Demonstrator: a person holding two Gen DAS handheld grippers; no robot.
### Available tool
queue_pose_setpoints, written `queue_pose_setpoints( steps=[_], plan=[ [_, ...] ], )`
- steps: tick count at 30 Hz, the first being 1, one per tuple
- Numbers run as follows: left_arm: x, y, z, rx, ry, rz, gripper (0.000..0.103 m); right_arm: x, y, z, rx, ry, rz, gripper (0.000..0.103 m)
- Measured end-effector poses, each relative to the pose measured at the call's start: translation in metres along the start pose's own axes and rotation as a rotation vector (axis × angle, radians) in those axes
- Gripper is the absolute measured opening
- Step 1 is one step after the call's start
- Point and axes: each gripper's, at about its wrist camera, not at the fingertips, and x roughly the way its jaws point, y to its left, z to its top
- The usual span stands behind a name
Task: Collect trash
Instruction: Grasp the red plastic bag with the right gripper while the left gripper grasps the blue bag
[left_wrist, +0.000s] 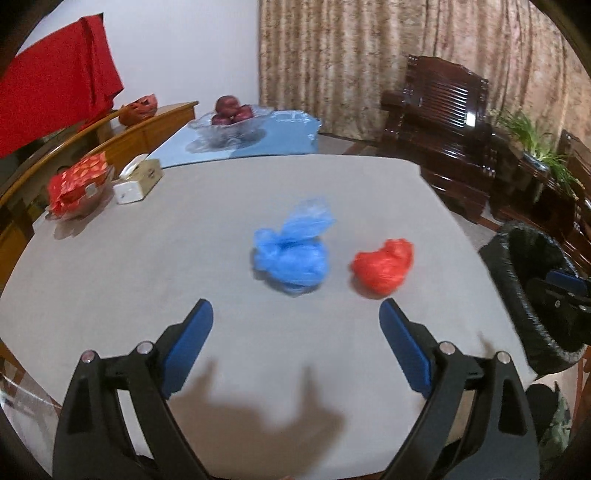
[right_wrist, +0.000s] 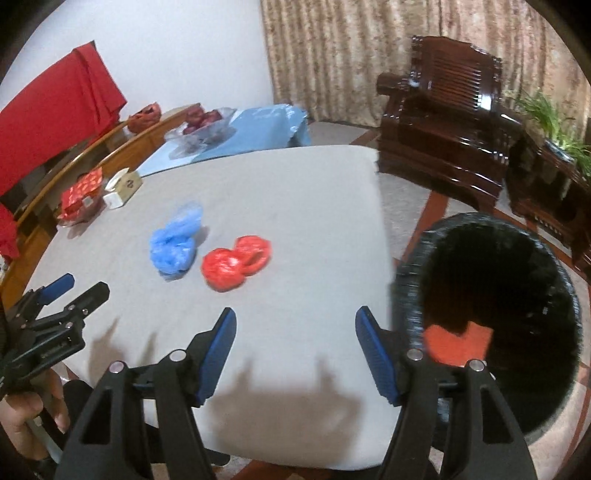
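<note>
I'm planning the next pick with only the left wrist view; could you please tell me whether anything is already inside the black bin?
Observer: Yes, the right wrist view shows a red piece inside the bin.
Operator: Thanks; is the red bag one lump?
Observer: From there the red bag shows two rounded lobes.
Operator: Are the right tongs empty?
Observer: Yes, the right tongs stand open, nothing between them.

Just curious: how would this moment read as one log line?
left gripper open, empty | right gripper open, empty | blue bag, red bag on table
</note>
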Motion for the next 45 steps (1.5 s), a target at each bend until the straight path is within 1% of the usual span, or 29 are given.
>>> queue_pose_setpoints(
  steps=[8,12,18,24,27,29,32,34,39,45],
  plan=[
    [0.021,0.036,-0.004,-0.013,0.009,0.038,0.089,0.043,0.041,0.009,-0.042,0.020,0.018,0.066],
    [0.033,0.048,-0.003,-0.022,0.012,0.036,0.089,0.069,0.055,0.014,-0.055,0.034,0.029,0.066],
    [0.055,0.051,0.001,-0.018,0.019,0.023,0.089,0.105,0.071,0.020,-0.067,0.062,0.041,0.066],
    [0.079,0.051,0.000,-0.016,0.035,0.012,0.089,0.140,0.074,0.025,-0.073,0.089,0.041,0.064],
    [0.090,0.050,-0.001,-0.016,0.048,0.010,0.089,0.155,0.074,0.026,-0.075,0.105,0.048,0.058],
    [0.096,0.051,-0.002,-0.018,0.057,0.007,0.089,0.164,0.073,0.025,-0.081,0.123,0.058,0.045],
    [0.104,0.047,0.000,-0.016,0.063,0.004,0.089,0.167,0.072,0.026,-0.085,0.112,0.067,0.038],
    [0.106,0.045,0.002,-0.017,0.063,0.000,0.088,0.164,0.070,0.028,-0.083,0.100,0.079,0.035],
    [0.109,0.035,0.009,-0.016,0.053,-0.005,0.088,0.147,0.059,0.035,-0.061,0.058,0.083,0.035],
    [0.118,0.018,0.016,-0.020,0.054,-0.012,0.087,0.139,0.047,0.041,-0.052,0.040,0.074,0.035]
  ],
)
